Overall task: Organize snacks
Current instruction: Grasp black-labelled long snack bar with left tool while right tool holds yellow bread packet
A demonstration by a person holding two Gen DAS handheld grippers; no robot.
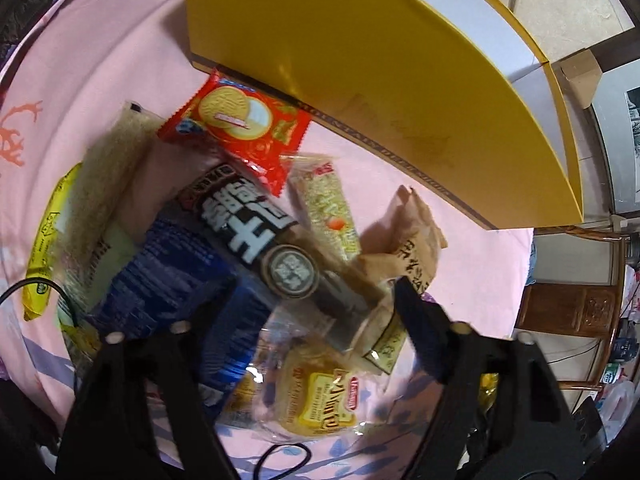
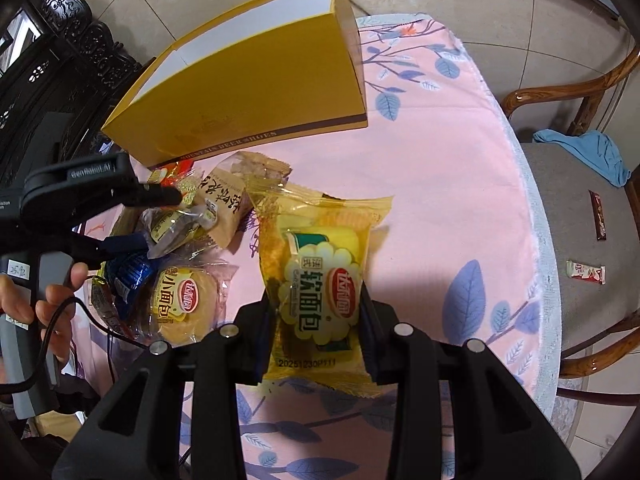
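My right gripper (image 2: pixel 320 300) is shut on a yellow soft-bread packet (image 2: pixel 320 276), held above the pink tablecloth. A yellow shoe box (image 2: pixel 248 92) stands open at the back; it also shows in the left wrist view (image 1: pixel 380 64). My left gripper (image 1: pixel 316 296) is open over a pile of snacks: a black bar (image 1: pixel 260 240), a blue packet (image 1: pixel 168 280), a red biscuit packet (image 1: pixel 236 120), a small bread packet (image 1: pixel 316 404) and a brown packet (image 1: pixel 412 240). The left gripper also shows in the right wrist view (image 2: pixel 140 216) above the pile.
The table edge (image 2: pixel 532 216) runs down the right. A wooden chair (image 2: pixel 580 208) beside it holds a blue cloth (image 2: pixel 588 152) and two small snack bars (image 2: pixel 586 272). Dark carved furniture (image 2: pixel 60 60) stands at the back left.
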